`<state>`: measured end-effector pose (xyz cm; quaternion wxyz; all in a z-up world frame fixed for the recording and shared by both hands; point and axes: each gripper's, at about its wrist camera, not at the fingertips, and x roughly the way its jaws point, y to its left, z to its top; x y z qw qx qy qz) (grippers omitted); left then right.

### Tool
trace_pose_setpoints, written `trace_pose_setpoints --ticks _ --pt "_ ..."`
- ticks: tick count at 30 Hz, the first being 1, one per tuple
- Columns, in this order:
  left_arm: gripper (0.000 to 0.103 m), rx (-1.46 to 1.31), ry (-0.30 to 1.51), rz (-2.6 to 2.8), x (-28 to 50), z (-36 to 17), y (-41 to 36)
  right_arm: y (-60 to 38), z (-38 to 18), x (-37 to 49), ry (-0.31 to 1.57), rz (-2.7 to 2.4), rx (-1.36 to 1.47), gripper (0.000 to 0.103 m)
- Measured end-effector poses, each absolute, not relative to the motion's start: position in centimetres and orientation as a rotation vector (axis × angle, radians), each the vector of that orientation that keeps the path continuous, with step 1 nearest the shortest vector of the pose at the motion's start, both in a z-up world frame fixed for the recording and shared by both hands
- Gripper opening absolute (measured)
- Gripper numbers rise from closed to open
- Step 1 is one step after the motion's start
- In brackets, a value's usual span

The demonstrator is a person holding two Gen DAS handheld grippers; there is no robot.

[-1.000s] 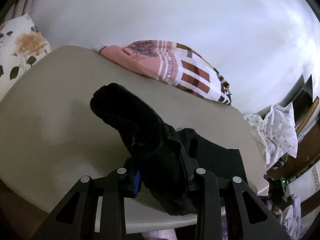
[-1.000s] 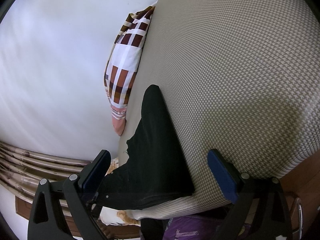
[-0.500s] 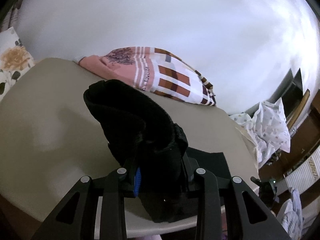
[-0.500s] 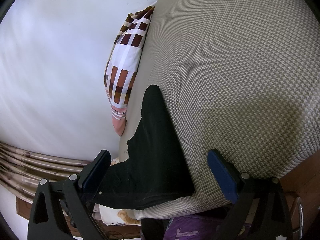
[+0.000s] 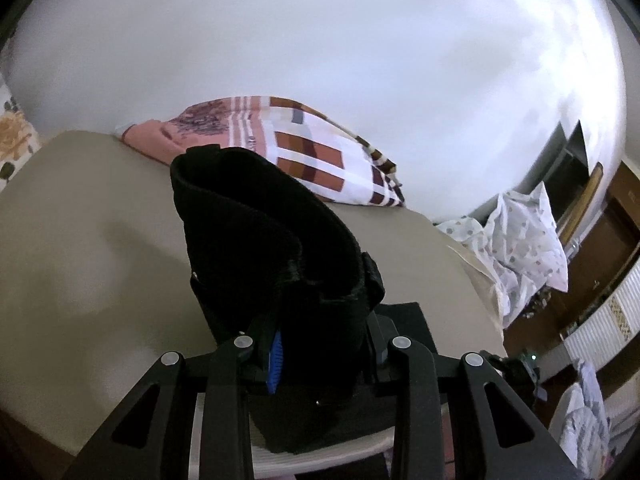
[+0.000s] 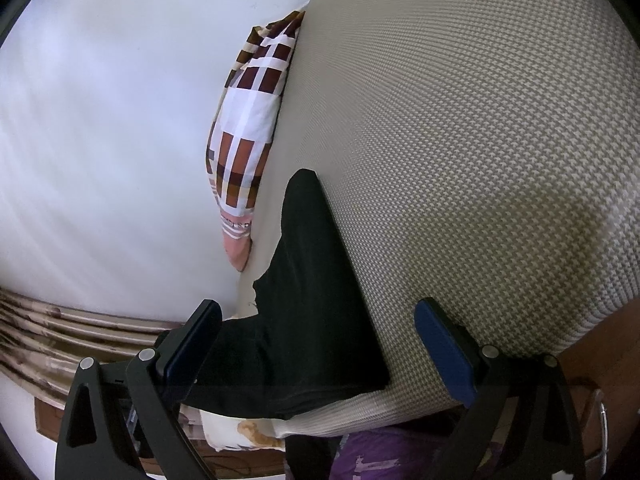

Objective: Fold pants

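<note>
Pants (image 5: 276, 248) — bunched between left tongs (image 5: 320, 356), gripped.

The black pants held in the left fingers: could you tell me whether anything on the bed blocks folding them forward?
Nothing visible does. The black pants face bare beige bed cover; the plaid pillow lies apart at the far edge.

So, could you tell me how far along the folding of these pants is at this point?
Partly done: the black pants already lie as a narrow strip on the beige mattress. In hand: the left gripper is shut on one end of the fabric, lifted into a loop above the rest. The right gripper is open, with the pants between its fingers. Left: laying the lifted end down and flattening it.
</note>
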<state>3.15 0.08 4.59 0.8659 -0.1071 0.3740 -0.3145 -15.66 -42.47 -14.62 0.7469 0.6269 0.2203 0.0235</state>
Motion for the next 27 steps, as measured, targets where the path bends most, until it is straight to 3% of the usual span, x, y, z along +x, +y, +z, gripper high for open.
trace_pose_setpoints --ticks 27 --pt "0.032 -0.151 0.892 -0.894 1.1 3.0 -14.5 -44.0 -12.7 -17.5 0.473 0.06 1.368 0.095"
